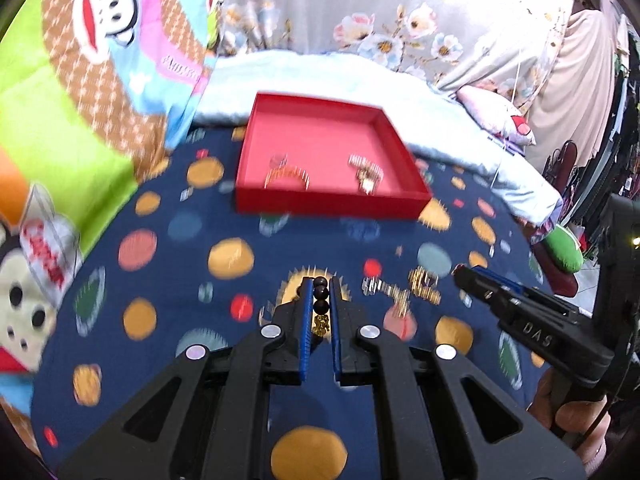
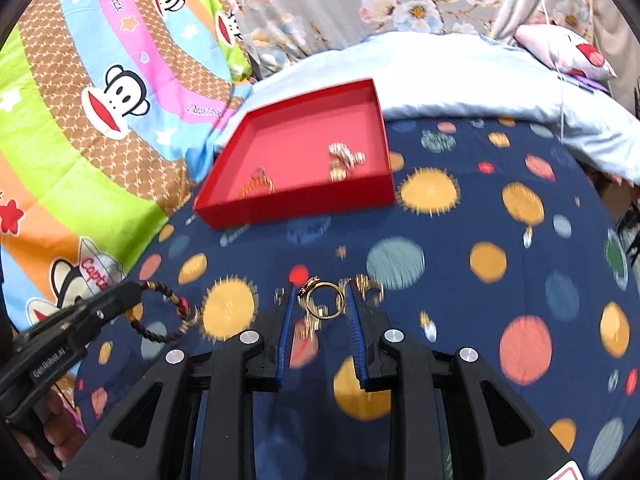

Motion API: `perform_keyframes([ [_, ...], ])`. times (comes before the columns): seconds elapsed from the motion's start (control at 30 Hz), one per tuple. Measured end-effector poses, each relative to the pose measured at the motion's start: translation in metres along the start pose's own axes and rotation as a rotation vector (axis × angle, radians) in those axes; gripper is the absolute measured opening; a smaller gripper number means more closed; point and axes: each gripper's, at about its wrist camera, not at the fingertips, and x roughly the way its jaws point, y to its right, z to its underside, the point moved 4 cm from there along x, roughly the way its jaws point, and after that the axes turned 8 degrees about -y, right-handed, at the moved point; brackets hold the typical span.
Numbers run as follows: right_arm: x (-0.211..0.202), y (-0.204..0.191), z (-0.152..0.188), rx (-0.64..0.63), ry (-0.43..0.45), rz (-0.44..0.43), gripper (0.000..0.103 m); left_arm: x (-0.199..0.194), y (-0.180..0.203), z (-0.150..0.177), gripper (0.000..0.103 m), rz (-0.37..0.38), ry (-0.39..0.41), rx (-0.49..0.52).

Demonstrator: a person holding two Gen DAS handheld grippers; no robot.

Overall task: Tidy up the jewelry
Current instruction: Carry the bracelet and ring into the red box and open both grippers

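Note:
My left gripper (image 1: 321, 290) is shut on a dark beaded bracelet (image 1: 321, 294); its loop hangs from the fingers in the right wrist view (image 2: 166, 312). My right gripper (image 2: 321, 298) is shut on a gold ring (image 2: 323, 300) and holds it above the dotted navy cloth (image 2: 500, 240). A red tray (image 1: 332, 200) lies ahead, with a gold bangle (image 1: 287, 178) and a small gold piece (image 1: 366, 174) inside. The tray (image 2: 296, 208) also shows in the right wrist view. Loose gold jewelry (image 1: 404, 288) lies on the cloth right of my left gripper.
A pale blue quilt (image 1: 360, 80) bunches behind the tray. A cartoon monkey blanket (image 1: 80, 80) rises on the left. Floral fabric (image 1: 360, 8) hangs at the back. A green cushion (image 1: 564, 250) sits at the right edge.

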Motion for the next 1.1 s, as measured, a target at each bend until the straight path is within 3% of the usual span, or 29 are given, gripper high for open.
perform_keyframes([
  [0.27, 0.016, 0.001, -0.070, -0.068, 0.040, 0.020, 0.023, 0.000, 0.011, -0.076, 0.007, -0.001, 0.101, 0.055],
  [0.63, 0.077, 0.016, -0.170, -0.058, 0.022, -0.005, 0.023, 0.066, 0.014, -0.188, 0.007, -0.055, 0.155, 0.101],
  [0.83, 0.110, 0.023, -0.199, -0.049, -0.012, 0.000, 0.023, 0.111, 0.006, -0.213, 0.007, -0.072, 0.127, 0.083],
  [1.07, 0.138, 0.022, -0.208, -0.080, -0.044, 0.033, 0.023, 0.146, -0.004, -0.217, 0.008, -0.088, 0.075, 0.073],
  [1.1, 0.139, 0.022, -0.209, -0.083, -0.044, 0.040, 0.024, 0.148, -0.006, -0.216, 0.019, -0.087, 0.078, 0.059],
])
